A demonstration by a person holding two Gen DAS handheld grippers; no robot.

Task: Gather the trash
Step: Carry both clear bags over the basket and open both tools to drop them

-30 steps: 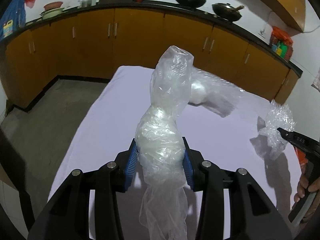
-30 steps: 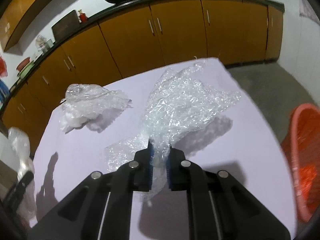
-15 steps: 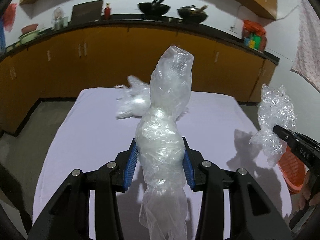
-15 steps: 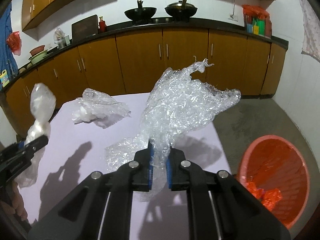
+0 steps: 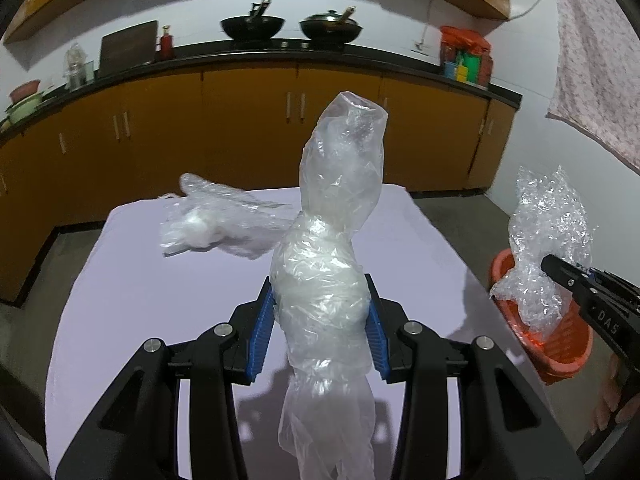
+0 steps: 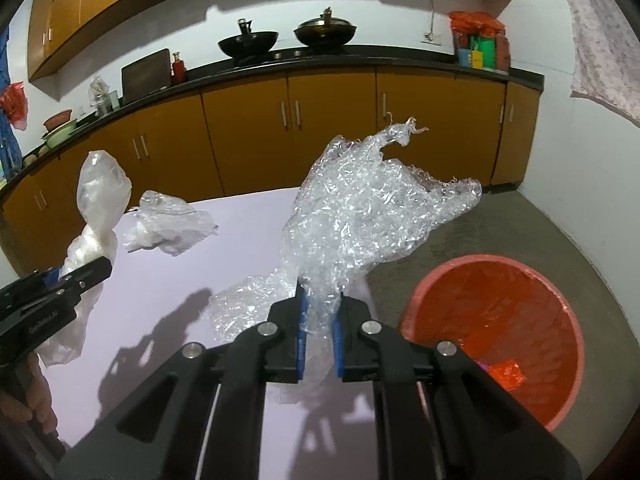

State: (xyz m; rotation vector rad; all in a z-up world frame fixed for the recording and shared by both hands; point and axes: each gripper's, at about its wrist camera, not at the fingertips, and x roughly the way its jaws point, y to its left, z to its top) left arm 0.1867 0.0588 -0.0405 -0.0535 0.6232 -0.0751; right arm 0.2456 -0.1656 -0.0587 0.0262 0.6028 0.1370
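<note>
My left gripper (image 5: 319,312) is shut on a twisted clear plastic bag (image 5: 340,200), held upright above the white table (image 5: 160,300). My right gripper (image 6: 320,320) is shut on a crinkled plastic wrap (image 6: 368,216) and holds it over the table's right edge, beside the orange bin (image 6: 496,320). The same bin (image 5: 552,352) and wrap (image 5: 548,232) show at the right of the left wrist view. A third crumpled plastic bag (image 5: 208,224) lies on the table's far left; it also shows in the right wrist view (image 6: 168,224).
The orange bin stands on the floor off the table's right side and holds some red scraps (image 6: 504,374). Brown cabinets (image 5: 280,120) with a black counter, woks and jars run behind the table. A cloth (image 5: 592,72) hangs on the right wall.
Both grippers have swung right with their plastic. The orange bin has come into fuller view, closer to the right gripper. The third bag has not moved on the table.
</note>
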